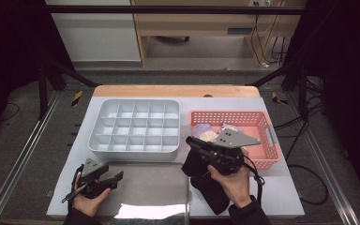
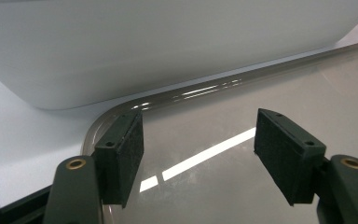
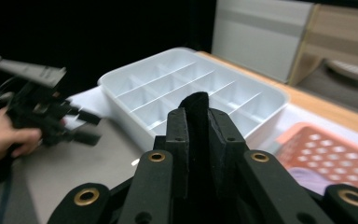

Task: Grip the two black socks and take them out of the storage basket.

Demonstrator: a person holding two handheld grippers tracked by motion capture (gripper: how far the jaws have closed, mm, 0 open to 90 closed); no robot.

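Observation:
My right gripper (image 1: 193, 142) is shut on a black cloth (image 1: 210, 188), which hangs limp below the hand, just in front of the pink basket (image 1: 265, 123). In the right gripper view the black cloth (image 3: 196, 104) stands pinched between the jaws of my right gripper (image 3: 197, 117). My left gripper (image 1: 116, 177) is open and low over the left end of a shiny metal tray (image 1: 154, 187). Nothing lies between the fingers of my left gripper (image 2: 198, 140), only the bare metal tray (image 2: 242, 121).
A white divided organizer (image 1: 133, 124) sits behind the metal tray, its wall (image 2: 158, 42) close ahead of the left gripper. The pink basket holds a few rolled pale cloths (image 1: 209, 135). The table's wooden far edge (image 1: 176, 91) runs behind both containers.

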